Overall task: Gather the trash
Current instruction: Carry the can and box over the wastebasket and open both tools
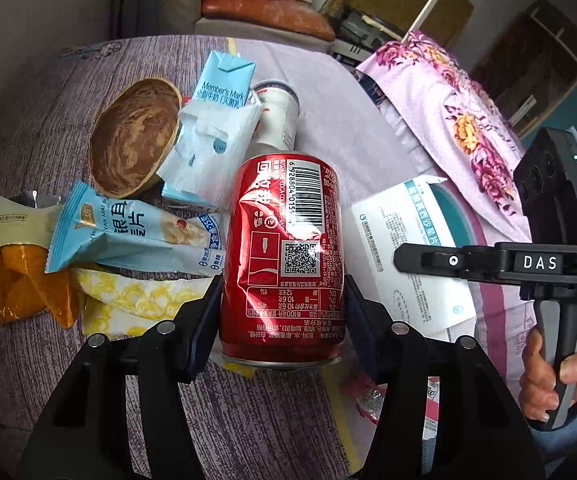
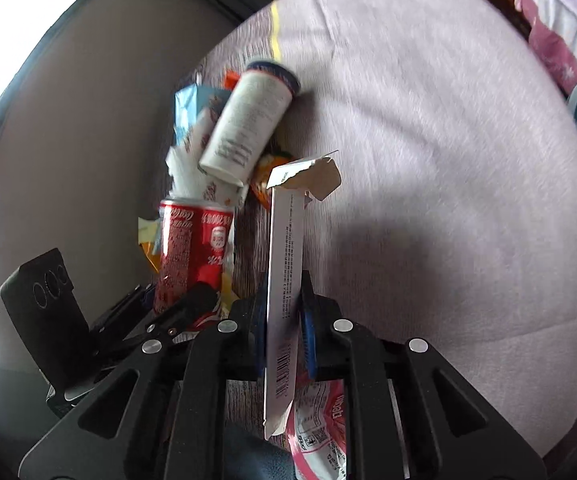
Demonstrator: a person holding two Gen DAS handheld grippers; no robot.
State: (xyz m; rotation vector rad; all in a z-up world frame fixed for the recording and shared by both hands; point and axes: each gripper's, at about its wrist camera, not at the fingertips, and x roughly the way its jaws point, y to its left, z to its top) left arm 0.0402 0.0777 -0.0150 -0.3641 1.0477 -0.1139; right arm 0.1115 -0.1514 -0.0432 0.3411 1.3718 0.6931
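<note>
Left gripper (image 1: 284, 312): jaws part-open, pads pressed on both sides of a dented red cola can (image 1: 284, 256). Can upright, label inverted, base toward camera; appears lifted clear of the bed cover (image 1: 368, 120), though contact underneath cannot be confirmed.

Right gripper (image 2: 284, 320): jaws nearly closed, blue pads clamped on a flat white medicine box (image 2: 284, 280), held edge-on. Top flap (image 2: 320, 178) torn open; contents not visible. In the left wrist view the same box (image 1: 400, 248) sits just right of the can, with the right gripper's handle in a hand (image 1: 556, 376).

Remaining trash, left half of cover:
- Brown paper bowl (image 1: 136, 136), tilted, inside smeared, otherwise empty.
- Blue milk carton (image 1: 224, 76) behind a crumpled white wrapper (image 1: 212, 148).
- White paper cup (image 1: 278, 116) on its side, just beyond the can; inside not seen.
- Pale-blue snack packet (image 1: 128, 232), orange pouch (image 1: 24, 280) torn open, yellow-patterned wrapper (image 1: 136, 296), all near the cover's left edge.
- Pink-white packet (image 2: 320, 424) below the right gripper.

Floral quilt (image 1: 448, 120) along the right edge.
</note>
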